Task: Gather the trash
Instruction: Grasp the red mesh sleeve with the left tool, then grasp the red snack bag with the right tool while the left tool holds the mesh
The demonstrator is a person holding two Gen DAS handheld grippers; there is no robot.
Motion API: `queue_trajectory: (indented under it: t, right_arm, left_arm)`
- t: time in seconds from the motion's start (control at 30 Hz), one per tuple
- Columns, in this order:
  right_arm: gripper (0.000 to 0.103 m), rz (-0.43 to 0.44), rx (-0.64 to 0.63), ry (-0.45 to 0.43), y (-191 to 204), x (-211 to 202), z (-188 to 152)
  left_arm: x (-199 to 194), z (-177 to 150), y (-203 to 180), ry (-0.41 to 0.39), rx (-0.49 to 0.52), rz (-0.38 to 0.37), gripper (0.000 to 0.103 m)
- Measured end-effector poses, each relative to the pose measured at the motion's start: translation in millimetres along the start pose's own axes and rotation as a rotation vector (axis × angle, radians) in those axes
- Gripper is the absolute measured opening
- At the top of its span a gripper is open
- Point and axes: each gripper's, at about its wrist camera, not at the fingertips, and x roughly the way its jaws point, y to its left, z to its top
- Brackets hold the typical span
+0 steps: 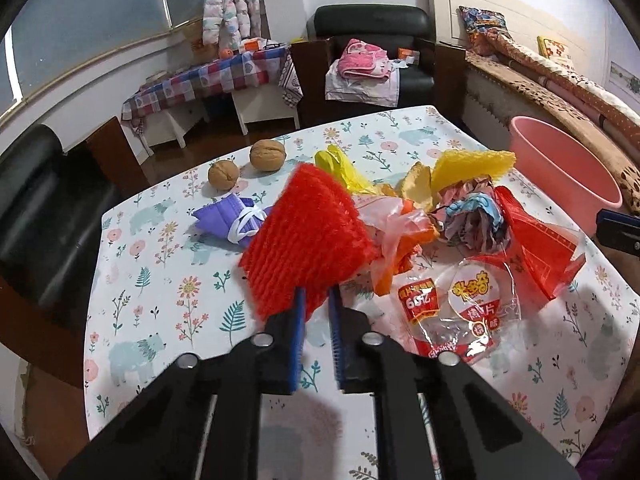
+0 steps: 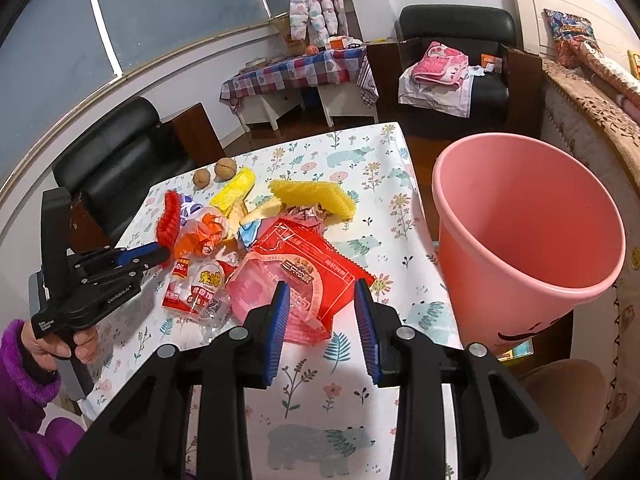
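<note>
Pinching the near edge of a red foam net (image 1: pixel 308 232), the left gripper (image 1: pixel 318 304) has its blue pads nearly together, the net standing up between them above the floral tablecloth (image 1: pixel 168 280). In the right wrist view this gripper reaches in from the left toward the trash pile, tilted downward, gripped by a hand (image 2: pixel 66 344) in a purple fleece sleeve (image 2: pixel 24 384). The right gripper (image 2: pixel 324 320) is partly open with nothing between its pads, hovering just above the tablecloth near a red snack wrapper (image 2: pixel 304 264). A clear printed wrapper (image 1: pixel 448 316), yellow foam net (image 1: pixel 472 164), purple mask (image 1: pixel 230 220) and two walnuts (image 1: pixel 246 164) lie around it. The pink bucket (image 2: pixel 528 216) stands beside the table's right edge.
</note>
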Motion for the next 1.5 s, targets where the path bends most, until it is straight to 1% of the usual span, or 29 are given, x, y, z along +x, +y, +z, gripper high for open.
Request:
queue_trajectory:
  t: [0.13, 0.5, 0.77, 0.9, 1.17, 1.23, 1.3, 1.37, 1.4, 1.43, 1.5]
  right_arm:
    - [0.034, 0.012, -0.004, 0.002, 0.4, 1.0, -0.3]
    - [0.034, 0.064, -0.030, 0.011, 5.9, 3.3, -2.2]
    - [0.034, 0.067, -0.037, 0.038, 8.1, 10.5, -3.5]
    - [0.034, 0.073, -0.067, 0.061, 14.8, 16.1, -4.7]
    - [0.034, 0.001, -0.144, 0.065, 23.4, 29.4, -2.9]
    - [0.034, -0.001, -0.159, 0.072, 24.2, 33.0, -3.6]
    - [0.034, 0.016, -0.171, 0.090, 25.3, 35.6, -5.0]
    - [0.024, 0.032, -0.184, 0.094, 27.8, 35.8, -6.2]
    - [0.015, 0.035, -0.191, 0.100, 29.1, 36.5, -6.5]
    - [0.009, 0.041, -0.195, 0.102, 29.6, 36.8, -7.4]
    - [0.003, 0.053, -0.198, 0.097, 30.5, 35.6, -8.1]
  left_arm:
    - [-8.2, 0.6, 3.6, -0.018, -0.026, -0.032, 0.009]
    - [-31.8, 5.3, 18.8, -0.052, -0.156, -0.121, 0.008]
    - [-42.8, 4.9, 20.2, -0.072, -0.182, -0.148, 0.008]
    - [-44.7, 3.8, 21.9, -0.070, -0.200, -0.157, 0.008]
    - [-43.7, 1.8, 25.5, -0.061, -0.214, -0.161, 0.008]
    - [-43.6, 1.7, 25.6, -0.061, -0.216, -0.160, 0.008]
    - [-42.5, 0.9, 25.9, -0.057, -0.220, -0.163, 0.008]
    - [-41.3, 0.6, 26.0, -0.053, -0.222, -0.167, 0.008]
    - [-40.7, 0.9, 25.9, -0.052, -0.223, -0.168, 0.008]
    - [-40.3, 1.3, 25.3, -0.051, -0.222, -0.169, 0.008]
    - [-40.0, 2.0, 24.1, -0.051, -0.219, -0.169, 0.008]
